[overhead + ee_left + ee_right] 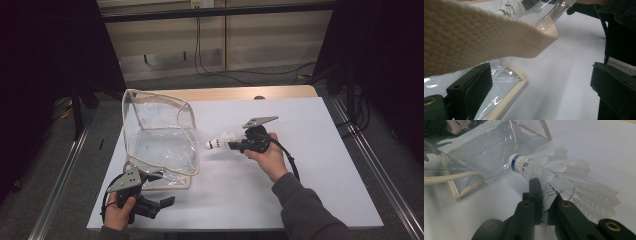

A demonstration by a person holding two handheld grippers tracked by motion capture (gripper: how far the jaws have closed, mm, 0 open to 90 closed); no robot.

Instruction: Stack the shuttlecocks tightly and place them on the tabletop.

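Observation:
A white feather shuttlecock (220,141) hangs above the table, its cork tip pointing left at a clear plastic bag (160,142) with cream trim. My right gripper (236,145) is shut on its feathers. In the right gripper view the jaws (544,188) pinch the feather skirt of the shuttlecock (541,166), and the bag (486,152) lies just beyond the cork. My left gripper (159,189) rests at the bag's near corner with its jaws wide open. In the left gripper view (541,85) the bag's cream strap (474,37) crosses overhead, and the trimmed clear flap (506,82) lies by one jaw.
A white mat (320,165) covers the wooden table, with bare room to the right of my right hand. Metal rails run along both sides of the table. Cables lie on the floor beyond the far edge.

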